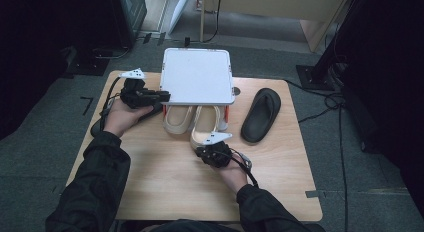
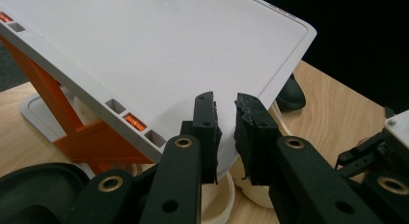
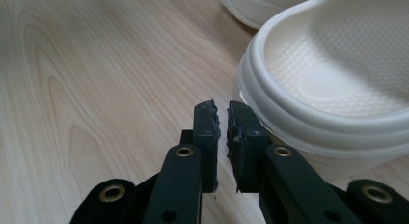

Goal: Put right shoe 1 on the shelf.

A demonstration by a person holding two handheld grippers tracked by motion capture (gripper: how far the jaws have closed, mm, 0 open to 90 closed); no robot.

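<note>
Counts: two cream slippers, one black slipper point(image 1: 261, 115), one white rack point(image 1: 197, 75) on orange legs, one table point(image 1: 160, 187).

Left gripper point(image 1: 161, 96) lay at the rack's 9 o'clock edge, hand under it, palm up, forearm running in from 7 o'clock. Its own view put the pads point(image 2: 206, 132) close together with a narrow gap, nothing between them, tips just at the rack's near edge; a dark sole showed at the lower left there, which the high view hid.

Both cream slippers sat toes under the rack, at its 6 o'clock; the right one point(image 1: 204, 129) jutted farther out.

Right gripper point(image 1: 207, 153) sat at that slipper's heel, wrist straight, forearm from 5 o'clock. Its view showed the jaws clenched on air, just beside the heel rim point(image 3: 308, 132), contact unclear.

Black slipper lay apart at the rack's 4 o'clock.
</note>
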